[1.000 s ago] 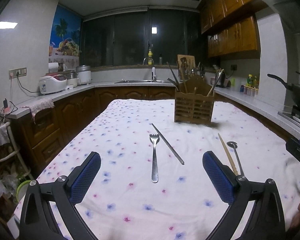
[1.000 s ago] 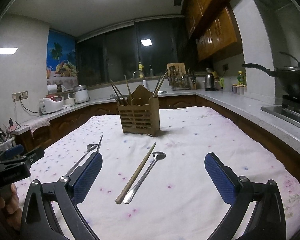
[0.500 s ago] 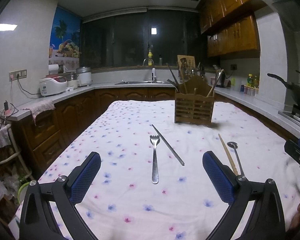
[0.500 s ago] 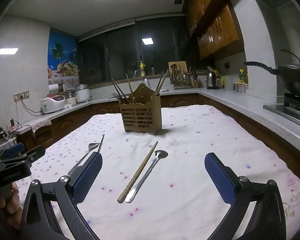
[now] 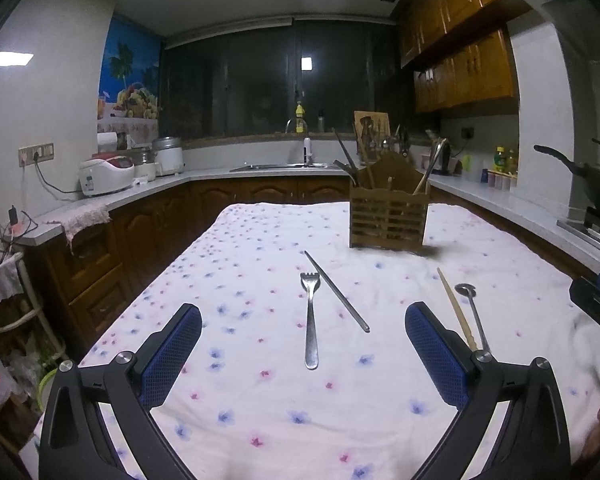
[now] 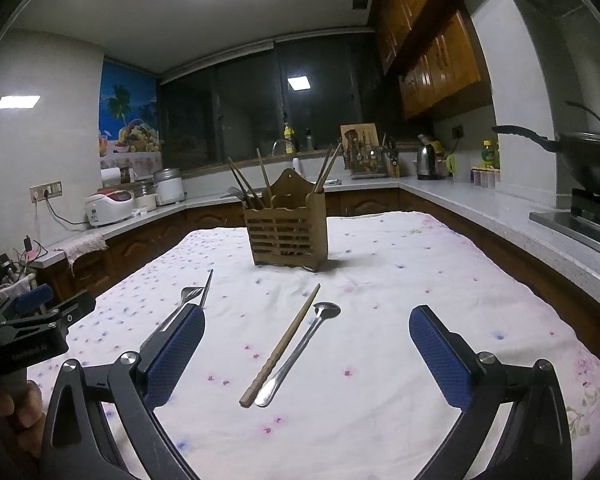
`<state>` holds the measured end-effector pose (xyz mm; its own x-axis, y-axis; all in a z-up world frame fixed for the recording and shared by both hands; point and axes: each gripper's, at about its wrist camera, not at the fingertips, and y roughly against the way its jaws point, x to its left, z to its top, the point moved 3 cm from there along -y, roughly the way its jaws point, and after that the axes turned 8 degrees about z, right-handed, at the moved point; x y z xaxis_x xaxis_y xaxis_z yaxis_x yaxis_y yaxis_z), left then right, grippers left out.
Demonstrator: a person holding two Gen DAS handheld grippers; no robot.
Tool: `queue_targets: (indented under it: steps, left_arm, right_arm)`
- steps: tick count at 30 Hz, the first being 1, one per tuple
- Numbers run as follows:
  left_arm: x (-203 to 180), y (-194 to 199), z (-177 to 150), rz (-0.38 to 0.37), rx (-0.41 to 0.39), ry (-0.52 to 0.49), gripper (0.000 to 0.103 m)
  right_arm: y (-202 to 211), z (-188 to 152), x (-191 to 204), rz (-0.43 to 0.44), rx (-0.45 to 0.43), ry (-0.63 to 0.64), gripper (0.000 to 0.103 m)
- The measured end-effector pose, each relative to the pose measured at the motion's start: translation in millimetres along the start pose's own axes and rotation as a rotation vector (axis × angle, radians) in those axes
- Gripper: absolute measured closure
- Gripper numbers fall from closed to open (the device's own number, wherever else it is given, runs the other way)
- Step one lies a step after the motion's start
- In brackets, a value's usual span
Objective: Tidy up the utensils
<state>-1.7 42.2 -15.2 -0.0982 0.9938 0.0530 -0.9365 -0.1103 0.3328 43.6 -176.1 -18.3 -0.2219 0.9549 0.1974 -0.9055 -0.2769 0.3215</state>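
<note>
Left tongs [image 5: 303, 344] spread wide, holding nothing, above the cloth-covered desk [image 5: 260, 408]. Just ahead between their fingers: a fork [image 5: 310, 316], with a metal chopstick [image 5: 336, 291] angled beside it. Right tongs [image 6: 306, 344] also wide, nothing held. Ahead between them lie a wooden chopstick [image 6: 282, 344] and a spoon [image 6: 300, 350], side by side. Wooden utensil holder [image 6: 287, 233] stands farther ahead, upright, sticks inside.
</note>
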Motion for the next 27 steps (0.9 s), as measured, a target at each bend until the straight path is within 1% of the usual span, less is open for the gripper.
queue_targets:
  steps: [27]
  left_arm:
    - [0.3,4.6,-1.9,0.023,-0.031,-0.020,0.001]
  right_arm:
    - [-1.3,4.4,2.7,0.006,0.002,-0.005,0.000]
